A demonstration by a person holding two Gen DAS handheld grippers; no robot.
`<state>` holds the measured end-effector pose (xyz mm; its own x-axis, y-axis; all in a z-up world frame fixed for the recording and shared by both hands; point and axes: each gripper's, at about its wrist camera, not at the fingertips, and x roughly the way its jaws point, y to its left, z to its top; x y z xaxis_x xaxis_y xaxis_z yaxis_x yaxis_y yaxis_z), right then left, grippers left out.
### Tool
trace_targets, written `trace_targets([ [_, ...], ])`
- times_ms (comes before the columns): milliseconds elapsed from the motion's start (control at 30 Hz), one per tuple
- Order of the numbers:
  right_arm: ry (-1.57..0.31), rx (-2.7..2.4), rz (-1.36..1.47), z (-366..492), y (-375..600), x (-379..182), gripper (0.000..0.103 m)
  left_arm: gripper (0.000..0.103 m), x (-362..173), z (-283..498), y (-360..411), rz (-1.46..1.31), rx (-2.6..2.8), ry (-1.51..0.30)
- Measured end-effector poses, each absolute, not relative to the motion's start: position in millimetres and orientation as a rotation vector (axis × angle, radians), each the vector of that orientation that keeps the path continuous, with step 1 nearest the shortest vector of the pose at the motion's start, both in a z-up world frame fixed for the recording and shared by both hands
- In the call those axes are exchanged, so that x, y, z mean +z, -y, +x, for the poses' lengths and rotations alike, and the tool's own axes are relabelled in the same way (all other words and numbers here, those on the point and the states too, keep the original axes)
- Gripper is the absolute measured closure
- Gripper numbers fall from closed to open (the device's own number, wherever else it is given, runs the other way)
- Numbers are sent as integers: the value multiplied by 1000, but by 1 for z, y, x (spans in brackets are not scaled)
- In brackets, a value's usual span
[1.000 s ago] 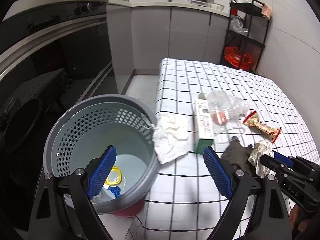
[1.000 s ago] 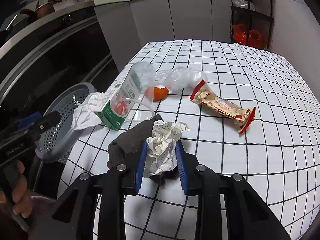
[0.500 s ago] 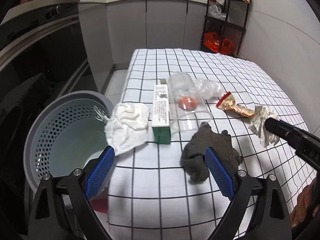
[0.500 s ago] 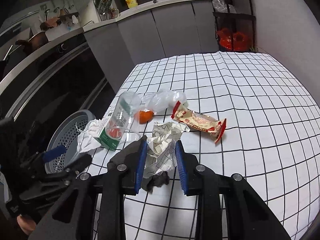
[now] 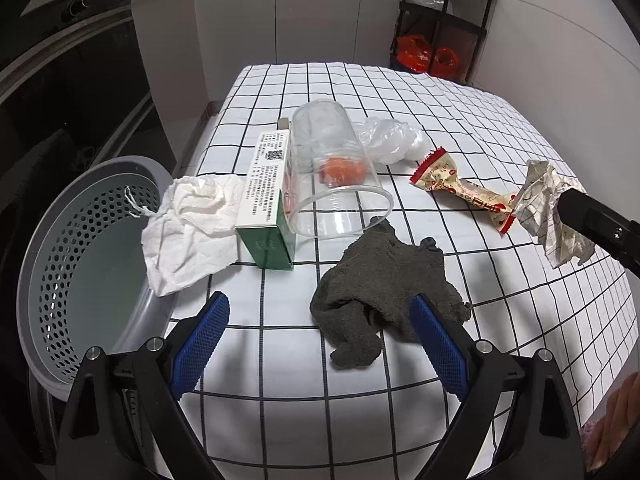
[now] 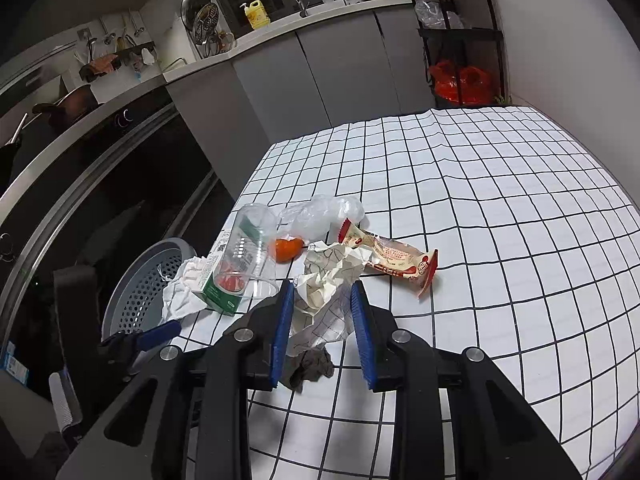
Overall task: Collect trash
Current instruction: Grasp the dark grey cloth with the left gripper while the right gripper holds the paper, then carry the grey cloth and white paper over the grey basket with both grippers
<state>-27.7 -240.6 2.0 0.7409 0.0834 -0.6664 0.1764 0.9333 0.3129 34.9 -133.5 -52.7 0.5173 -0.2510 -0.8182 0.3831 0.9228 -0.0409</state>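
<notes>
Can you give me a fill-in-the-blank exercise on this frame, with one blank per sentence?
1. The right gripper is shut on the crumpled ____.
2. The clear plastic cup lies on its ____.
3. The left gripper, jaws ____, holds nothing.
4. The gray basket stands beside the table's ____ edge in the left wrist view.

Missing words: paper; side; open; left
</notes>
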Motion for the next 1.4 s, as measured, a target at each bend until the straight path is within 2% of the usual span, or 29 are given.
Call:
trace_targets([
  [300,-740,-43,375,-27,239,1,74,13,-63,44,152,187,-358,-970],
  [367,-742,-43,374,-27,239,1,74,18,-65,45,158,196,-364,-972],
  [433,-743,-42,374,-27,239,1,74,32,-67,45,163,215,-370,-978],
  [467,-742,-43,374,-27,239,1,74,35,-70,45,165,227,-371,-984],
  [533,-742,-43,374,-27,239,1,74,52,-73,45,167,227,-389,-1000],
  [733,-742,-42,374,-27,239,1,74,73,-65,44,159,186,-431,-1001],
  [933,-736,-42,372,-28,238,2,74,76,-46,29,150,178,-464,-940],
  [1400,-725,-43,366,-25,229,4,74,76,4,0,114,121,-487,-772],
])
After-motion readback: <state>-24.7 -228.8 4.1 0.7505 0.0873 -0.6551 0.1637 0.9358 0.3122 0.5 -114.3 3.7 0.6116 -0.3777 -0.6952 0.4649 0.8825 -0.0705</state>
